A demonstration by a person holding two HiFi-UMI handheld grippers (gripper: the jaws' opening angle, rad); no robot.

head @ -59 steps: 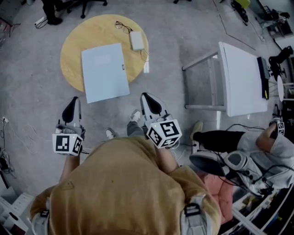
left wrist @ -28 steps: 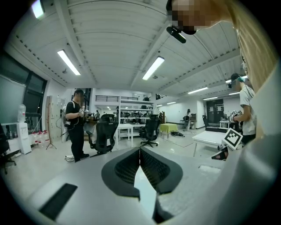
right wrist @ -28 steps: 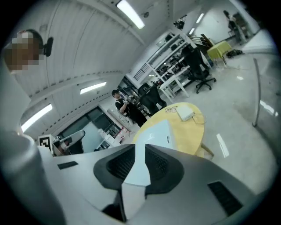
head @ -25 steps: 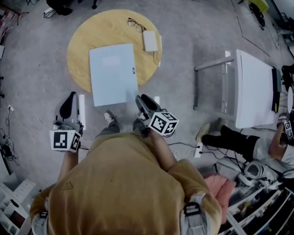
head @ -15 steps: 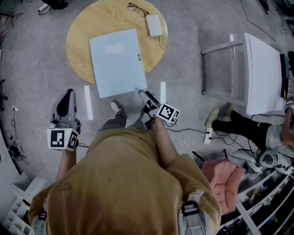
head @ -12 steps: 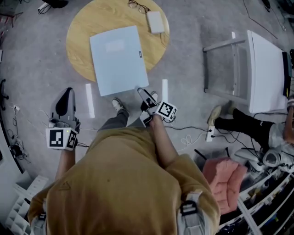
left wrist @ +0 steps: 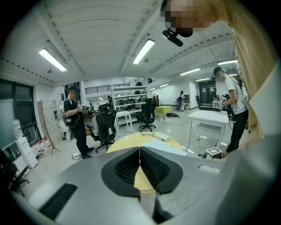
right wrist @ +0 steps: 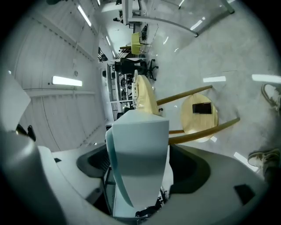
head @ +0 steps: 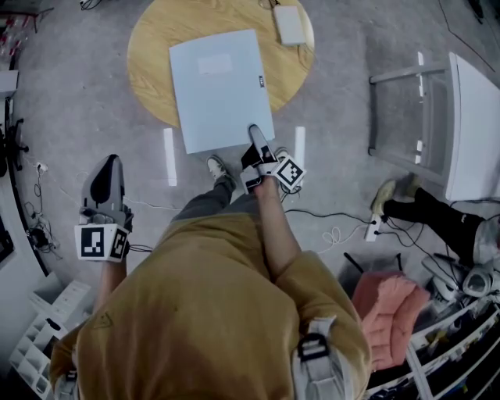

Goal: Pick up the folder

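- Your left gripper (head: 108, 164) hangs at 8 o'clock from your body, over the grey floor (head: 70, 117) and well apart from the table
- Its two black pads are pressed together along their whole length, with nothing between them
- Your shoe (head: 218, 167) stands on the floor at 12 o'clock, just short of the table's near rim
- Your right gripper (head: 255, 134) reaches out at 12 o'clock, rolled onto its side, with its tip at the near right corner of the folder (head: 219, 90)
- Its jaws are opening and stand wide apart; the right gripper view shows the pale blue edge of the folder between them, with a gap at each pad, so nothing is gripped
- The folder lies flat on the round wooden table (head: 152, 55), and its near edge overhangs the rim toward you
- A white box (head: 291, 23) lies on the table at 1 o'clock from the folder, near the far rim
- A white table (head: 473, 117) stands at 3 o'clock, well apart from the round one
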